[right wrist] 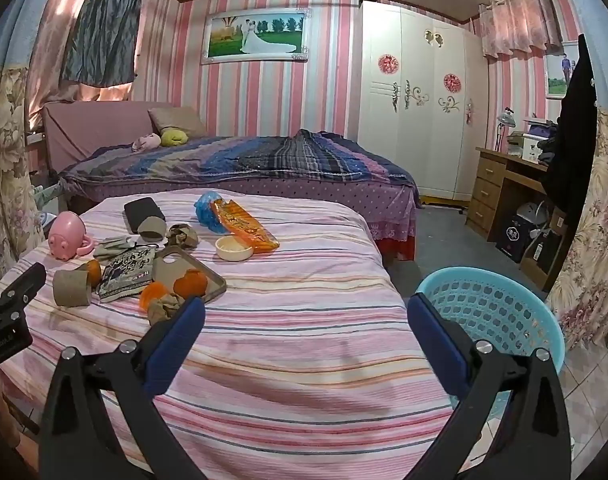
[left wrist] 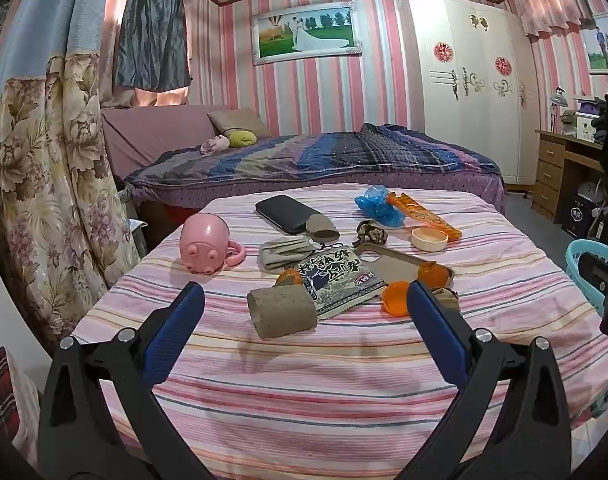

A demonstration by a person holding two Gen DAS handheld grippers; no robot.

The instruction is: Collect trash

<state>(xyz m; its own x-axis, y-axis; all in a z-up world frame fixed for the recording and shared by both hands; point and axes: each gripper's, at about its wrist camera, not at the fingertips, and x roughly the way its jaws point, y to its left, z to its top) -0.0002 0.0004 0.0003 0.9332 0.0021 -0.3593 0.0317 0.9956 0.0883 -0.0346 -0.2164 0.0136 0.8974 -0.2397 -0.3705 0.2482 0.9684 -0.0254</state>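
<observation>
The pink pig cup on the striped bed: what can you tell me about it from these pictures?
The pig cup looks like smooth pink plastic, shaped as a pig's head with two dark eyes and a round snout. It lies tipped on its side on the striped bedsheet, face toward the camera, with a looped pink handle resting on the sheet to its right. It sits near the bed's left edge, apart from the other clutter, and nothing else touches it.

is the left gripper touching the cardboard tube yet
Apart. The left wrist view shows the left gripper with its jaws wide open and the cardboard tube lying on the striped sheet between the fingertips, with bare sheet on both sides.
</observation>
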